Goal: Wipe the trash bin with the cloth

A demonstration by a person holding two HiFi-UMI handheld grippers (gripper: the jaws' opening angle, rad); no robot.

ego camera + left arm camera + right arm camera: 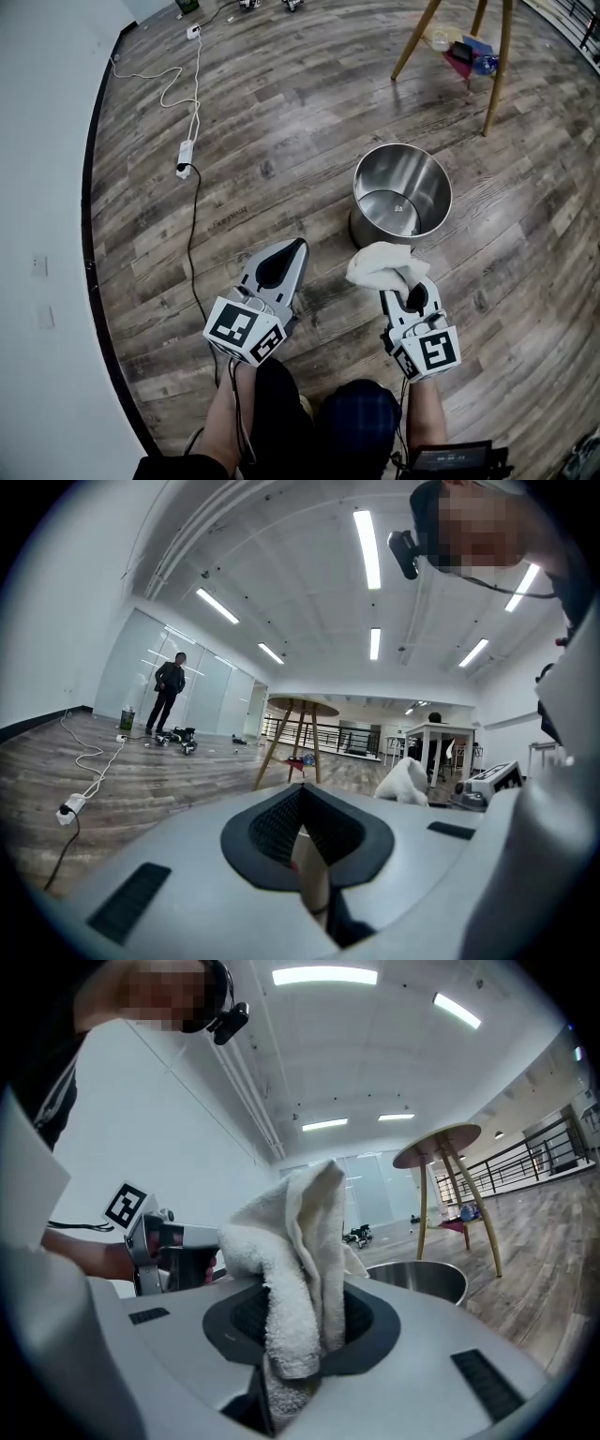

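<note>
A round steel trash bin stands upright on the wooden floor, its mouth open and its inside bare. It also shows as a rim in the right gripper view. My right gripper hovers just in front of it, shut on a crumpled white cloth that bulges out of the jaws. My left gripper is held to the left of the bin, shut, with nothing in it. The cloth shows at the right of the left gripper view.
A white power strip with white and black cables runs along the floor at the left, near the white wall. Wooden table legs with coloured items stand behind the bin. A person stands far off.
</note>
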